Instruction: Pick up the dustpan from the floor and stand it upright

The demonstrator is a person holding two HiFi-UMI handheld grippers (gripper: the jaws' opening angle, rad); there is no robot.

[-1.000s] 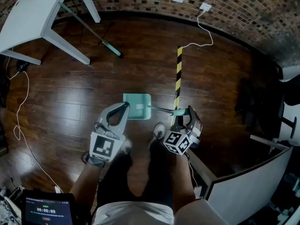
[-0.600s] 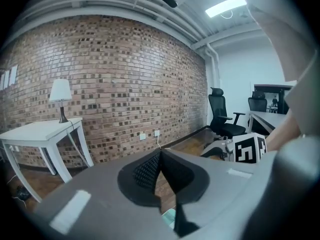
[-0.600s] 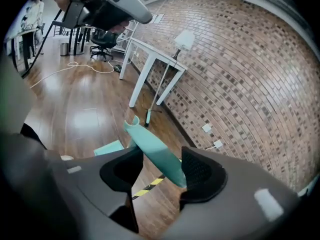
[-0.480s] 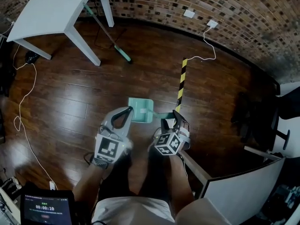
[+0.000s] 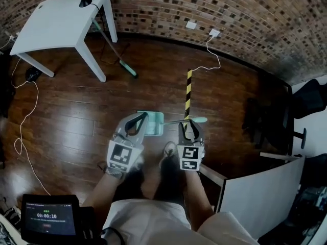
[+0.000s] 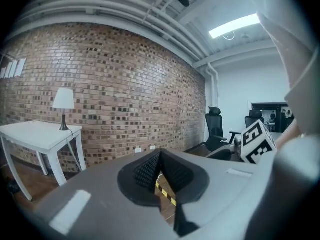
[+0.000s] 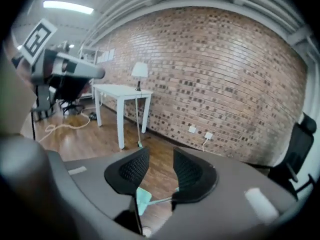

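A person stands on a dark wooden floor (image 5: 76, 116) holding a two-jaw gripper in each hand, seen from above. The pale green dustpan (image 5: 156, 123) lies flat on the floor just ahead of the person's feet, well out from the brick-wall edge. Its thin handle (image 5: 193, 120) points right, crossing the near end of a yellow-and-black tape strip (image 5: 188, 93). The left gripper (image 5: 140, 117) hangs above the pan with its jaws closed together on nothing. The right gripper (image 5: 189, 126) is above the handle, its jaws apart and closing, with nothing between them. The dustpan looks like light, stiff, smooth plastic, so it should lift easily. The handle, near its free end, seems the best place to grip for tipping it upright.
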